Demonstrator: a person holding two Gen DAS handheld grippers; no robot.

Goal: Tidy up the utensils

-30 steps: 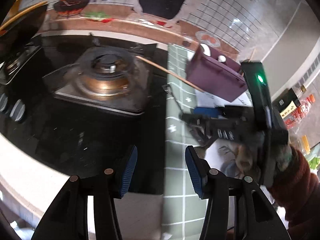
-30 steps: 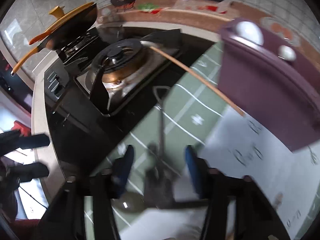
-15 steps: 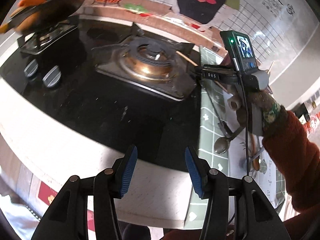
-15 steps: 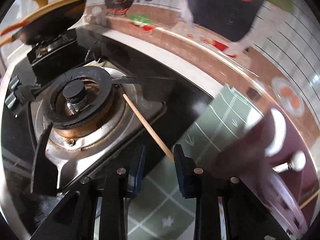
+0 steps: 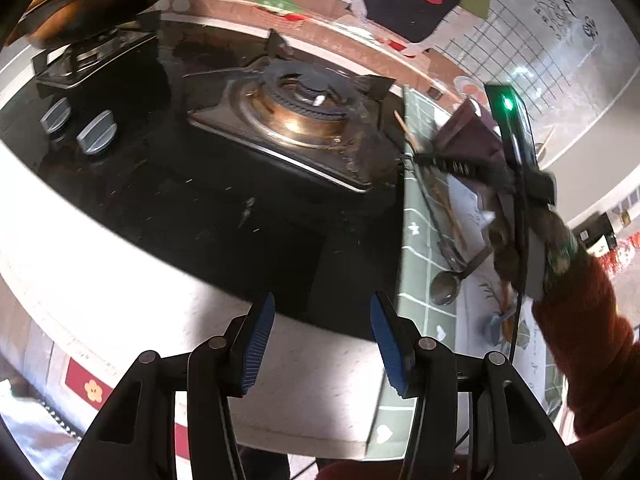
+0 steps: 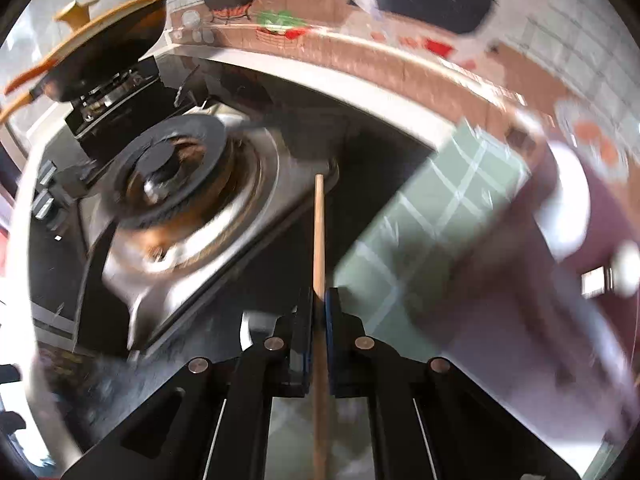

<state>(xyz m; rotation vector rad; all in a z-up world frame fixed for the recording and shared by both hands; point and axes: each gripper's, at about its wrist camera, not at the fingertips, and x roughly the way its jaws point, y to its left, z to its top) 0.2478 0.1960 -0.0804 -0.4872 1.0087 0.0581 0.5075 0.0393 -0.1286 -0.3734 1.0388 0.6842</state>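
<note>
- Right gripper (image 6: 319,300): jaws closed in over the last moment and now clamp a thin wooden stick, prob a chopstick (image 6: 319,236); the stick runs straight up btwn the pads and also down past them toward the bottom edge
- Stick's far tip sits in front of the steel burner tray's corner, over black glass hob; touching or not – can't tell, view is blurred
- In left wrist view the right gripper (image 5: 420,157) shows at the hob/mat border w/ the stick's tip poking out up-left of it; a hand (image 5: 532,240) in a red sleeve (image 5: 580,320) holds the rig
- Left gripper (image 5: 322,338): blue pads (image 5: 256,344) wide apart, nothing btwn them; it hangs over the pale counter edge in front of the hob
- Green checked mat (image 5: 416,240) lies right of the hob; on it a metal spoon (image 5: 445,290), bowl toward the near side, plus a long dark-handled utensil just beside it
- Purple utensil holder (image 5: 468,136) stands on the mat behind the right gripper; in right wrist view it (image 6: 568,248) fills the right side, blurred, white knobs showing
- Gas burner (image 5: 304,96) w/ steel tray mid-hob; two knobs (image 5: 96,132) on hob's left
- Yellow-handled pan (image 6: 100,56) sits on the far-left burner; tiled wall behind
</note>
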